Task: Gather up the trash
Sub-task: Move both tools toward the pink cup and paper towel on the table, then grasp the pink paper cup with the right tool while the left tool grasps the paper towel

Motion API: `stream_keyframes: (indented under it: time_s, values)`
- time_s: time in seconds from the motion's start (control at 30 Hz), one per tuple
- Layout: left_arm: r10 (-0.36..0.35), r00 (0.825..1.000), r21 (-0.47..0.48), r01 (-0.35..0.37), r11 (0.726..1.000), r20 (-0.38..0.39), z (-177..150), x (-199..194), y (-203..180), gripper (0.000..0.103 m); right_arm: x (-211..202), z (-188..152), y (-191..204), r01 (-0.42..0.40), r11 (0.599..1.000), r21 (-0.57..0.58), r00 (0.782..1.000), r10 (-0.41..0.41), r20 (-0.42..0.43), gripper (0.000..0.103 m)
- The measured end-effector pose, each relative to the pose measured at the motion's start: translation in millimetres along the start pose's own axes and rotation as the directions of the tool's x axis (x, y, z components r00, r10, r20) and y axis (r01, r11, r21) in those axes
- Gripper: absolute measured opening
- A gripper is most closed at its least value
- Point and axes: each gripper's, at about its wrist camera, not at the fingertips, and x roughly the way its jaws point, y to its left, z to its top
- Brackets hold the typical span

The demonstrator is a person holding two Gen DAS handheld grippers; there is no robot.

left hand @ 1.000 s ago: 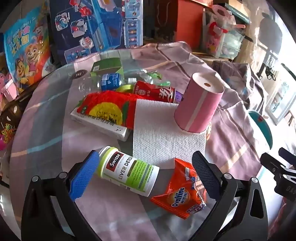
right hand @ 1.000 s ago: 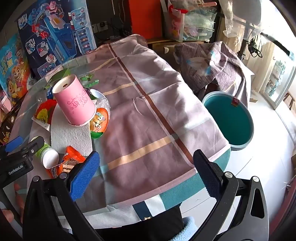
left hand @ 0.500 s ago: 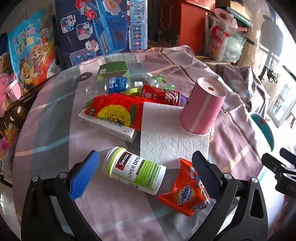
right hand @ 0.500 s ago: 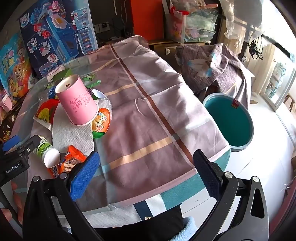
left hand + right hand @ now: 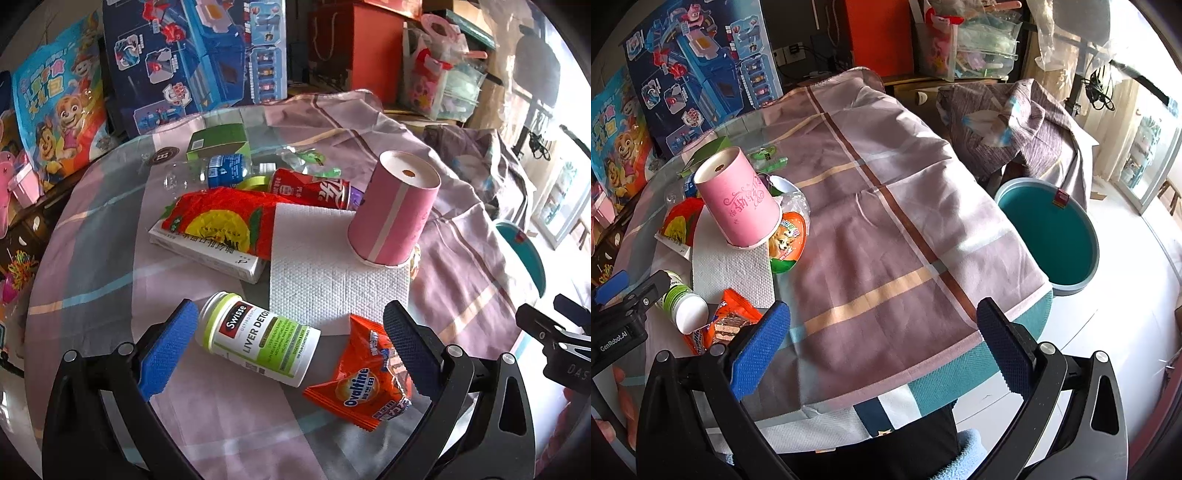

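Note:
A heap of trash lies on the round table. My left gripper (image 5: 291, 339) is open, its jaws on either side of a lying white Swisse pill bottle (image 5: 258, 347) and an orange Ovaltine packet (image 5: 365, 384), neither pinched. Behind them lie a paper towel (image 5: 332, 273), an upturned pink paper cup (image 5: 395, 210), a red can (image 5: 314, 190), a red snack bag (image 5: 218, 221) on a white box and a plastic water bottle (image 5: 218, 171). My right gripper (image 5: 882, 343) hangs open and empty over the tablecloth. A teal bin (image 5: 1049, 236) stands on the floor right of the table.
Toy boxes (image 5: 192, 55) and a red box (image 5: 365, 44) stand behind the table. A cloth-draped chair (image 5: 1008, 122) sits beyond the bin. A green carton (image 5: 218, 142) and an egg-shaped toy pack (image 5: 786, 240) also lie in the heap. A hand (image 5: 624, 398) shows at the lower left.
My left gripper has shifted a little over the table, so the pill bottle and Ovaltine packet sit more centred between its jaws. The right gripper has barely moved.

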Motion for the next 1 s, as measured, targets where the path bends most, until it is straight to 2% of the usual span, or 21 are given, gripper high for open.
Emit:
stream_keyframes:
  time_s: [0.67, 1.0]
  values:
    - [-0.007, 1.0, 0.036, 0.007, 0.999, 0.0, 7, 5, -9, 0.1, 13, 3, -11, 0.014, 1.0, 0.02, 1.0, -0.014, -0.021, 0.097]
    - [-0.011, 1.0, 0.064, 0.012, 0.998, -0.016, 20, 28, 2, 0.1, 27, 16, 4, -0.015, 1.0, -0.013, 0.998, 0.014, -0.053, 0.097]
